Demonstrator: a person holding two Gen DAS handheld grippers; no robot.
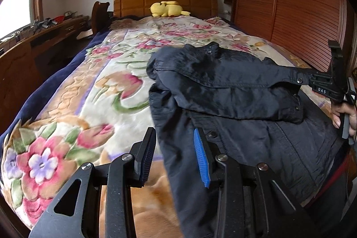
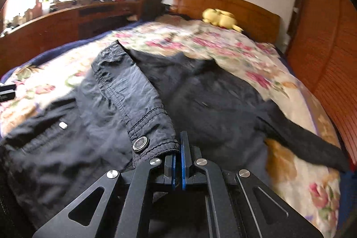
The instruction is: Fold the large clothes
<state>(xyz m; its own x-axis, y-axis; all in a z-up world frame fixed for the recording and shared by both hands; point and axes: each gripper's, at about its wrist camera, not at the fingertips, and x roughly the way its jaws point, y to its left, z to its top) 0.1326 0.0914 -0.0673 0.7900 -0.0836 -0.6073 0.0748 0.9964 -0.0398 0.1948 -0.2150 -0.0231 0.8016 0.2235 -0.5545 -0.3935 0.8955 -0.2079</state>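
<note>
Dark jacket (image 1: 234, 104) lies on the floral blanket (image 1: 78, 104) of the bed, one sleeve (image 2: 133, 93) drawn across its body. My right gripper (image 2: 178, 155) is clenched on that sleeve's snap-button cuff (image 2: 154, 139). My left gripper (image 1: 175, 155) stands part open, jaws astride the jacket's edge, nothing gripped.

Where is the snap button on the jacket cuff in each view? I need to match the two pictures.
Left wrist view: the snap button sits far right, on the sleeve cuff pinched by the right tool.
Right wrist view: the snap button sits low centre, just left of the shut right tool.
Shared landmark: the yellow plush toy by the headboard.
</note>
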